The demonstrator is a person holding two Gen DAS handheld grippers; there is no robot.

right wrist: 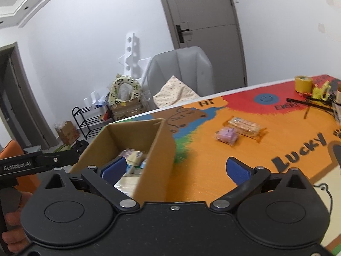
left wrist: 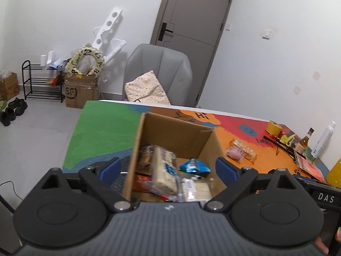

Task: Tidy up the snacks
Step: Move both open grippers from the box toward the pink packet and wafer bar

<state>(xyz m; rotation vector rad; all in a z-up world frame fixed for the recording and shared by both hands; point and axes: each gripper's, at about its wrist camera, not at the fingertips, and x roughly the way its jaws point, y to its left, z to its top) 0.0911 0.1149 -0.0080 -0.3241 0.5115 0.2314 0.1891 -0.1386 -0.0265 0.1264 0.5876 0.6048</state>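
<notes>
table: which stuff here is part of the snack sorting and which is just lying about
Part of the job:
- cardboard box with snack packets inside
- pink packet on the mat
- orange-wrapped bar pack beside it

Just lying about:
- yellow tape roll
- amber bottle
- white spray bottle
- grey chair and cushion

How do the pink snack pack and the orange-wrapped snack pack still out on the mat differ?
The pink snack pack is short and squarish; the orange-wrapped snack pack is long and narrow. The pink snack pack lies nearer the cardboard box; the orange-wrapped snack pack sits just behind it, further from the camera. Both lie flat on the mat, side by side, outside the box and in no hand-held gripper.
</notes>
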